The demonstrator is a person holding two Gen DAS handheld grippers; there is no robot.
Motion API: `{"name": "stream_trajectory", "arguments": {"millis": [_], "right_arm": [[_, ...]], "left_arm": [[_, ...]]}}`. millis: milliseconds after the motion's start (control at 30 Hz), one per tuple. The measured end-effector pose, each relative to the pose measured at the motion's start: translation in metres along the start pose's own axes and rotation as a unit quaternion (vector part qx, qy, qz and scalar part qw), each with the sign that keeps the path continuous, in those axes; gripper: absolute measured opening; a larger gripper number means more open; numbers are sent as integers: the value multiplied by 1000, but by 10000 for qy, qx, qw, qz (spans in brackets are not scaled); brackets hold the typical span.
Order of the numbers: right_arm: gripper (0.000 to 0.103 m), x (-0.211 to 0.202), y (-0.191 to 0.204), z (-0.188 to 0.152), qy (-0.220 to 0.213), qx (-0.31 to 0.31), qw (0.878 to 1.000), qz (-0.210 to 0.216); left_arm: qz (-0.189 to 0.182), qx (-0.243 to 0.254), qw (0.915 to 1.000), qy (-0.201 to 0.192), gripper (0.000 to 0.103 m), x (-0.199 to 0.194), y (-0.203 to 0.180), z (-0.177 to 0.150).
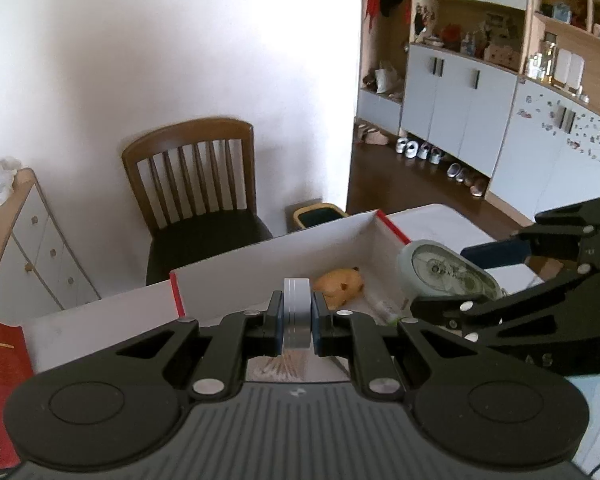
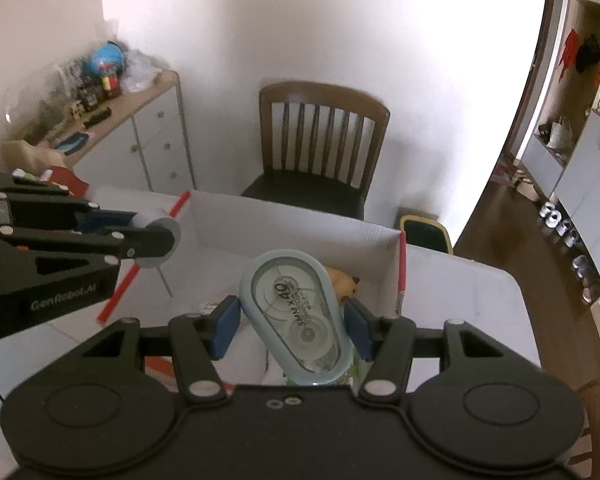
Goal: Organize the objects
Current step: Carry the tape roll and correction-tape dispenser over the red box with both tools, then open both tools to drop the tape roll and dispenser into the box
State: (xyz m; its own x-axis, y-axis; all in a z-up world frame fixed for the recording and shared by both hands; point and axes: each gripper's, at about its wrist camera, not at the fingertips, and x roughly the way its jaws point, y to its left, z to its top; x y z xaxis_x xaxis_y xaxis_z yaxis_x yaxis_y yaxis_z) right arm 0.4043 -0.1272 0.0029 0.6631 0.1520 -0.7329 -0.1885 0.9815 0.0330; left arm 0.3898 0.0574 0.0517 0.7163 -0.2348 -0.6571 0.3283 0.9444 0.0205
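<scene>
My left gripper (image 1: 296,316) is shut on a thin grey disc (image 1: 297,312) held edge-on; the right wrist view shows that disc (image 2: 168,240) at the left. My right gripper (image 2: 292,320) is shut on a pale blue correction tape dispenser (image 2: 296,316), which also shows at the right of the left wrist view as the dispenser (image 1: 444,272). Both hang above an open white cardboard box (image 2: 300,220) with red edge strips. Inside the box lies a small orange plush toy (image 1: 340,284), partly hidden behind the dispenser in the right wrist view.
The box (image 1: 268,252) stands on a white table (image 2: 472,292). A wooden chair (image 2: 320,148) sits behind it, a small bin (image 2: 424,232) beside that. A white drawer cabinet (image 2: 148,136) with clutter stands left. A red bag (image 1: 0,380) lies at the left table edge.
</scene>
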Motion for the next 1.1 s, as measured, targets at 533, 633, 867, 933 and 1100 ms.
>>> {"name": "stream_trajectory", "arguments": {"millis": [533, 633, 867, 933, 1100], "right_arm": [[56, 87, 19, -7, 701, -97, 9975, 71], [56, 100, 17, -11, 858, 1, 9963, 25], [56, 113, 12, -20, 1062, 119, 9943, -50], [56, 114, 11, -20, 1079, 133, 9941, -47], [56, 116, 9, -20, 1078, 167, 9940, -53]], "left_arm": [[-10, 92, 9966, 819, 12, 107, 17, -5], [-43, 25, 9946, 1033, 12, 125, 19, -6], [-42, 146, 9906, 1360, 12, 151, 14, -17], [-79, 106, 9888, 1489, 12, 158, 14, -18], [-102, 171, 9828, 1836, 12, 173, 11, -21]]}}
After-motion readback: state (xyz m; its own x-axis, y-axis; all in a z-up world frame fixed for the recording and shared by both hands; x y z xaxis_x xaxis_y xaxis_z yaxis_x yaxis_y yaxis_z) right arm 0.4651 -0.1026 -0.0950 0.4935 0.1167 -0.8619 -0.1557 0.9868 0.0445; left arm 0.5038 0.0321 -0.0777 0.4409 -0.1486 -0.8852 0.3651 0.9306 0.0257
